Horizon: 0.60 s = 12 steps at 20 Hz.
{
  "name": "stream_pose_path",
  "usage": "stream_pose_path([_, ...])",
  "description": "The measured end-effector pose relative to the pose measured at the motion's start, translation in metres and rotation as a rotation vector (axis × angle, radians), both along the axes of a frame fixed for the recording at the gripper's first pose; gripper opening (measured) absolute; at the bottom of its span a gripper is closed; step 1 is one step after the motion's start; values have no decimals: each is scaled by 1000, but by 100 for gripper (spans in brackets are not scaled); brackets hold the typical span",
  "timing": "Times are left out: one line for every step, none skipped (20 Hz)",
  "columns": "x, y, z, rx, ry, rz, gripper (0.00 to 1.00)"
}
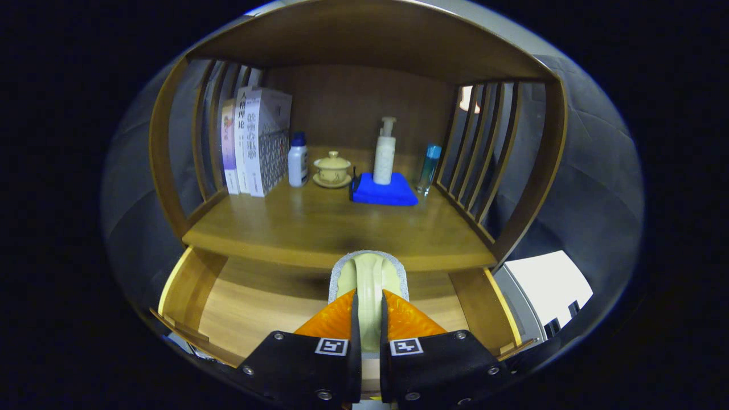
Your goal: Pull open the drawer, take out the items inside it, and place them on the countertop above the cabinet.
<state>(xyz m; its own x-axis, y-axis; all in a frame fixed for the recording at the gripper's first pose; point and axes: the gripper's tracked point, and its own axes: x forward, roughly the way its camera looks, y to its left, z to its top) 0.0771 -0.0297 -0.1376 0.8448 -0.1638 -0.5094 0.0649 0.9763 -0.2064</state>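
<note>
Nearest thing here is the gripper [370,319], and its fingers [336,319] are squeezed in close on a pale green scrubber-type thing, a sponge [369,276] with a grey fuzzy rim and a raised handle strip down the middle. Both fingers press on that strip from either side, so it's properly pinched. The sponge sticks out ahead of the fingertips, its front end just about level with the front edge of the desk [319,228].

Under the fingers is the open drawer [239,307], pulled out from beneath the desk, with a wooden floor and side walls. The part of the drawer floor I can see is bare wood; the fingers hide the middle.

Up on the desk, well beyond the fingers, there's a row of stuff: a few books [253,142] standing upright at the left with writing on the spines that I can't make out, a small white bottle with a blue cap [297,160] just beside them, a lidded yellow cup on a saucer [332,169], then a white pump bottle [385,154] standing on a folded blue cloth [383,191], and a bluish clear bottle [427,168] near the slatted right side.
</note>
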Motion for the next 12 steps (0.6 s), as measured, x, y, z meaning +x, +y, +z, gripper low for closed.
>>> stream_pose_path([7,0,7,6,-22,2,13])
stream_pose_path([15,-2,16,-4,-56,1,13])
stream_pose_path([26,-8,23,-23,-90,-3,13])
stream_pose_path([34,-12,27,-40,-103,-4,13])
stream_pose_path([41,-14,29,-52,-118,-5,13])
stream_pose_path([50,-13,30,-50,-132,4,13])
stream_pose_path([59,-10,28,-37,-145,15,14])
stream_pose_path([71,-6,27,-24,-158,29,14])
stream_pose_path([79,-5,24,-25,-163,43,14])
stream_pose_path([87,-6,21,-45,-167,52,14])
stream_pose_path([95,-4,19,-60,-168,63,14])
stream_pose_path([101,-1,16,-71,-171,77,14])
